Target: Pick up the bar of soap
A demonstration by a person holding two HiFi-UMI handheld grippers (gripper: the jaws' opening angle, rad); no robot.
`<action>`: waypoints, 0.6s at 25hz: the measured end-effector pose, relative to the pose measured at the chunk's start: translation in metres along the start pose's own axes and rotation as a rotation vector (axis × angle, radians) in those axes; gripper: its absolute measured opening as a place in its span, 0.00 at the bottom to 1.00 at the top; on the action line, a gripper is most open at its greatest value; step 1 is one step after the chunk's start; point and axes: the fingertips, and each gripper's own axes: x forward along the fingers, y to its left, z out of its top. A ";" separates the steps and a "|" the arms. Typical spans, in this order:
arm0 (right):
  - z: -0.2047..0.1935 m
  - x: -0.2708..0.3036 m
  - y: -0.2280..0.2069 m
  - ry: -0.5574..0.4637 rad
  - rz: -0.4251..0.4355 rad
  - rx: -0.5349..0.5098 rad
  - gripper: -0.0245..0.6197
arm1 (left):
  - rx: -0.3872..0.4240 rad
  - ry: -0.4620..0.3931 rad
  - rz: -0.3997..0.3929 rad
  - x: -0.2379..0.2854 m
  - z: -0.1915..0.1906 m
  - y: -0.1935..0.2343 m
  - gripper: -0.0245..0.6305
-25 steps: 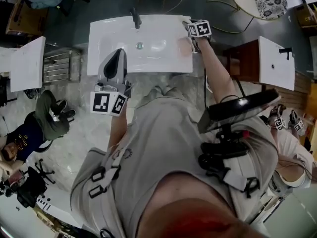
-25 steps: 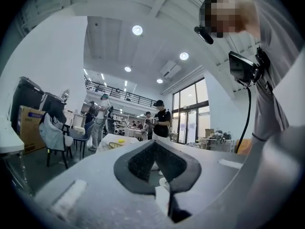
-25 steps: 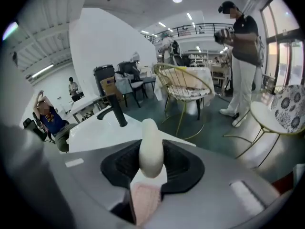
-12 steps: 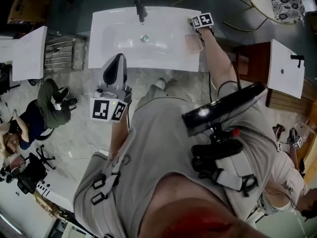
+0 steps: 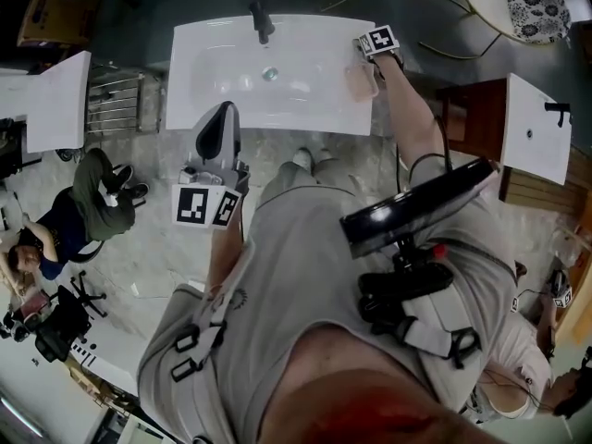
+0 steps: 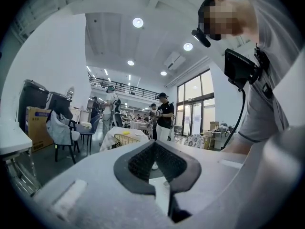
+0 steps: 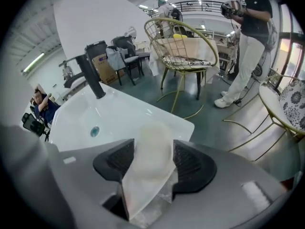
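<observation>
**Pale soap between half-open jaws at the sink's corner**

Head view: a white sink (image 5: pixel 185 72) fills the upper middle of the frame. The bar of soap (image 5: pixel 362 82) lies on its rim at the upper right, with the right gripper (image 5: pixel 365 67) angled down over it. The left gripper (image 5: pixel 218 118) hangs at the sink's near edge, centre left, well apart from the soap.

Left gripper view: its jaws meet at the tips with nothing between them.

Right gripper view: the jaws stand about half open and have just been opening. The soap sits between the pads (image 7: pixel 118 160), its sides close against both, with no clear squeeze showing. Its far end reaches the sink's corner, so I judge it resting there, not lifted. That fits jaws spreading to take the bar, or jaws letting it go after a carry. Any lift from here would need the pads to close squarely on its slick flanks.
</observation>
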 end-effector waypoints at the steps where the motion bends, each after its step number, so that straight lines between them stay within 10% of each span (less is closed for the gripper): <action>1: 0.004 -0.006 -0.003 -0.027 -0.005 0.008 0.45 | 0.001 0.000 -0.008 0.001 0.000 -0.003 0.03; 4: 0.023 -0.041 -0.010 -0.094 -0.062 -0.002 0.41 | 0.010 -0.008 -0.032 0.005 0.004 -0.014 0.03; 7: 0.059 -0.114 0.006 -0.210 -0.099 -0.097 0.15 | 0.045 -0.030 -0.056 0.012 0.012 -0.025 0.03; 15: 0.124 -0.385 0.103 -0.780 -0.164 -0.199 0.04 | 0.128 -0.140 -0.133 0.046 0.046 -0.063 0.03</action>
